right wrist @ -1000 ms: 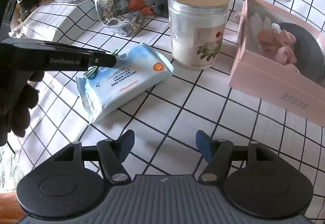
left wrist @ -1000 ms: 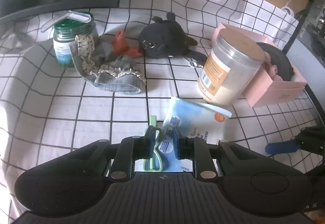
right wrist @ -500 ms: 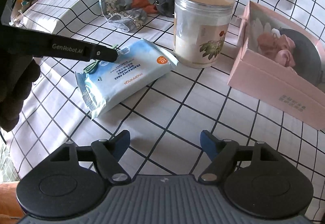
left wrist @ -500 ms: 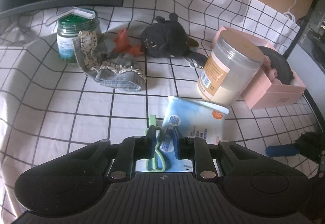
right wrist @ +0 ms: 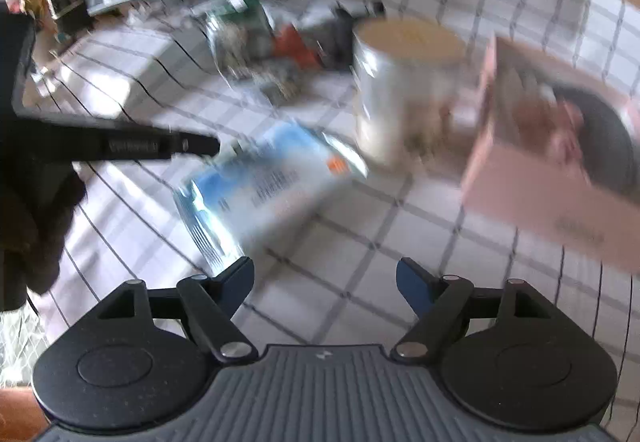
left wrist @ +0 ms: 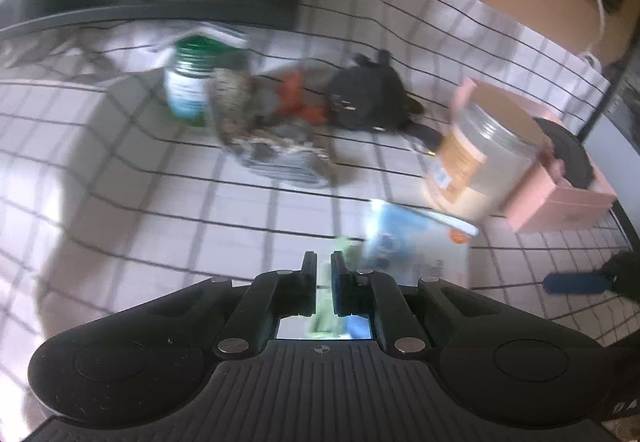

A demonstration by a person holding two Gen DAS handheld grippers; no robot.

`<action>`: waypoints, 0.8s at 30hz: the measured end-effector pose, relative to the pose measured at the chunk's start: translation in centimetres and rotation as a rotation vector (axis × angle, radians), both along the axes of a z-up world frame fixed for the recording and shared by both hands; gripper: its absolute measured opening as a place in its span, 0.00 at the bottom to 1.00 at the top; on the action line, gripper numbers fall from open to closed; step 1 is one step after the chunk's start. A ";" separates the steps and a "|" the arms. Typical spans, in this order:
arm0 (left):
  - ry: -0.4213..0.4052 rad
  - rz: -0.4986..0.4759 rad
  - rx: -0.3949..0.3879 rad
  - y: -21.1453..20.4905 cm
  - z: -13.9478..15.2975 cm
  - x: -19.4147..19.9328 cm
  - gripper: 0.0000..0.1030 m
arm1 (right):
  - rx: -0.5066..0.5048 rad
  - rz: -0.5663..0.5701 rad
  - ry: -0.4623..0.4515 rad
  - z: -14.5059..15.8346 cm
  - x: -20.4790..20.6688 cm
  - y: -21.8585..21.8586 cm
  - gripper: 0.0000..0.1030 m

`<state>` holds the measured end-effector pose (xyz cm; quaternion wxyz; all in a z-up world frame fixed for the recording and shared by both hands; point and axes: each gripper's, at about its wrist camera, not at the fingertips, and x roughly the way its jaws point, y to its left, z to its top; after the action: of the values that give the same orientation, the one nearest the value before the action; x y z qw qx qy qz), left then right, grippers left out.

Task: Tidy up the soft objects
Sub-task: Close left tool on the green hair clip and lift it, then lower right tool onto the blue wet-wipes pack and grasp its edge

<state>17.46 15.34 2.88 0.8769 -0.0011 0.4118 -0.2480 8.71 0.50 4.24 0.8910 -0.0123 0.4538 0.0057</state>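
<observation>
Both views are blurred by motion. My left gripper (left wrist: 324, 262) is nearly shut with nothing visibly between its fingers; it hovers just left of a blue wet-wipes pack (left wrist: 416, 246) and a small green thing (left wrist: 344, 244). The pack also shows in the right wrist view (right wrist: 264, 177). My right gripper (right wrist: 325, 274) is open and empty above the checked cloth, near the pack's end. Further back lie a black plush toy (left wrist: 368, 97), an orange-red soft piece (left wrist: 296, 97) and a grey frilled cloth (left wrist: 272, 137).
A green-lidded jar (left wrist: 192, 81) stands at the back left. A tall clear jar (left wrist: 480, 157) and a pink box (left wrist: 568, 185) holding soft items stand at the right. The left gripper's arm (right wrist: 120, 145) crosses the right wrist view.
My left gripper has closed further and shifted left, off the green thing and the pack's corner that were between its fingers. Both cameras are now moving fast. The right gripper stays open.
</observation>
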 end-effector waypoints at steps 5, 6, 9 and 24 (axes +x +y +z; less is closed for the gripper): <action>-0.003 0.063 0.032 2.7 0.1 -0.2 0.09 | -0.060 0.051 -0.022 -0.6 2.7 3.5 0.76; 0.002 0.087 0.032 3.4 0.1 -0.1 0.09 | -0.073 0.056 -0.029 -0.8 3.2 4.1 0.76; 0.036 0.134 -0.006 5.3 0.1 0.1 0.09 | -0.097 0.053 -0.039 -1.5 4.9 5.8 0.77; 0.078 -0.079 -0.085 0.7 -0.1 -0.2 0.15 | -0.239 0.114 -0.015 -2.1 1.9 6.0 0.77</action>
<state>17.24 16.07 2.74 0.8489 -0.0319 0.4344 -0.2995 10.56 6.46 2.18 0.8847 -0.1443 0.4432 0.0023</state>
